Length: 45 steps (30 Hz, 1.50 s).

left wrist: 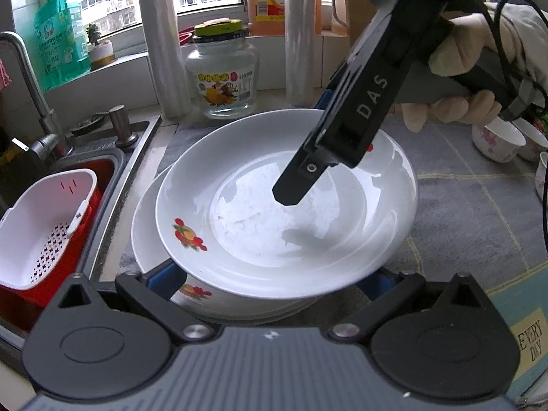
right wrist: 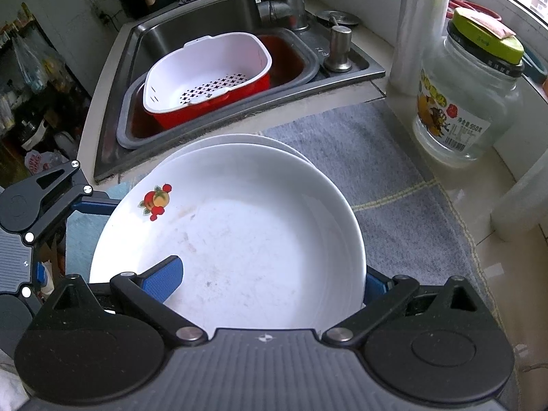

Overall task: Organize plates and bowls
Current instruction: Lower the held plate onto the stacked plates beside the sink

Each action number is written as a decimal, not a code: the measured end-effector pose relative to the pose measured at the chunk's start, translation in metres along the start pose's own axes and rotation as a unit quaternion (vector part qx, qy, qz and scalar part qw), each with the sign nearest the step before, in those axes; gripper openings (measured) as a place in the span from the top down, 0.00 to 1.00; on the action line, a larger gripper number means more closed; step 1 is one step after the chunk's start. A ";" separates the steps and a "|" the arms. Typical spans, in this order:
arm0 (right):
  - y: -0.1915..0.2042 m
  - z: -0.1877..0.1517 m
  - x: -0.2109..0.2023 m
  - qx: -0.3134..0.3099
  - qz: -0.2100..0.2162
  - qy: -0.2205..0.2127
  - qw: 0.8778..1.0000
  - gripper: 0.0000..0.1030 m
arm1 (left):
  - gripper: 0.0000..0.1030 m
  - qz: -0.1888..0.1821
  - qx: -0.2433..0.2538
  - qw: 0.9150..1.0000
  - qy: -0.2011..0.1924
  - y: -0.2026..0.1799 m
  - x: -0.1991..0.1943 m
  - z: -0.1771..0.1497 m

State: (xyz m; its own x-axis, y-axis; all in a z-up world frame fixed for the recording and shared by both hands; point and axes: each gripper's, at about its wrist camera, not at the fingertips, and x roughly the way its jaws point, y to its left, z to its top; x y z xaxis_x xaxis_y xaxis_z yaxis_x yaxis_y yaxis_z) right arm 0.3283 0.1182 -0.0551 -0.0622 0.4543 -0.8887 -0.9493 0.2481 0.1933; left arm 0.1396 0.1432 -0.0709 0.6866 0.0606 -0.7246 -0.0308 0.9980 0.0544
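Note:
A white deep plate with a fruit print (left wrist: 239,239) (right wrist: 239,222) sits tilted on top of a stack of like plates (left wrist: 150,239) (right wrist: 274,142) on a grey mat. My right gripper (right wrist: 270,279) grips this top plate's rim, one blue finger (right wrist: 164,281) inside the plate and the other under the rim; it also shows in the left wrist view (left wrist: 298,185) reaching in from the upper right. My left gripper (left wrist: 270,281) is open, its fingers either side of the stack's near edge. Small white bowls (left wrist: 496,140) stand at the right.
A sink (right wrist: 191,10) at the left holds a red tub with a white colander (left wrist: 44,226) (right wrist: 209,68). A glass jar with a green lid (left wrist: 222,72) (right wrist: 469,96), plastic-wrap rolls (left wrist: 164,44), and bottles stand by the window. A blue box (left wrist: 524,328) lies near right.

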 end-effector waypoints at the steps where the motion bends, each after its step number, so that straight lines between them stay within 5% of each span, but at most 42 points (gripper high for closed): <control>1: 0.000 0.000 0.001 0.000 0.000 0.001 1.000 0.00 | 0.01 -0.001 0.000 1.000 0.001 0.000 0.001 0.000; 27: 0.002 0.002 0.010 0.004 -0.019 0.021 1.000 0.00 | 0.01 -0.023 -0.013 0.999 0.036 0.012 0.013 0.004; 45: 0.002 -0.001 0.004 0.017 -0.024 0.017 0.999 0.00 | 0.01 -0.065 0.029 0.989 0.128 0.025 0.029 0.027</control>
State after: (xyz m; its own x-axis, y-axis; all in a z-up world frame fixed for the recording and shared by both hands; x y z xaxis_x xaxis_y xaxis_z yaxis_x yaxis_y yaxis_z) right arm 0.3261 0.1193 -0.0589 -0.0279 0.4111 -0.9112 -0.9404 0.2983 0.1634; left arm 0.1782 0.1700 -0.0724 0.4749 -0.0592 -0.8780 0.0918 0.9956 -0.0175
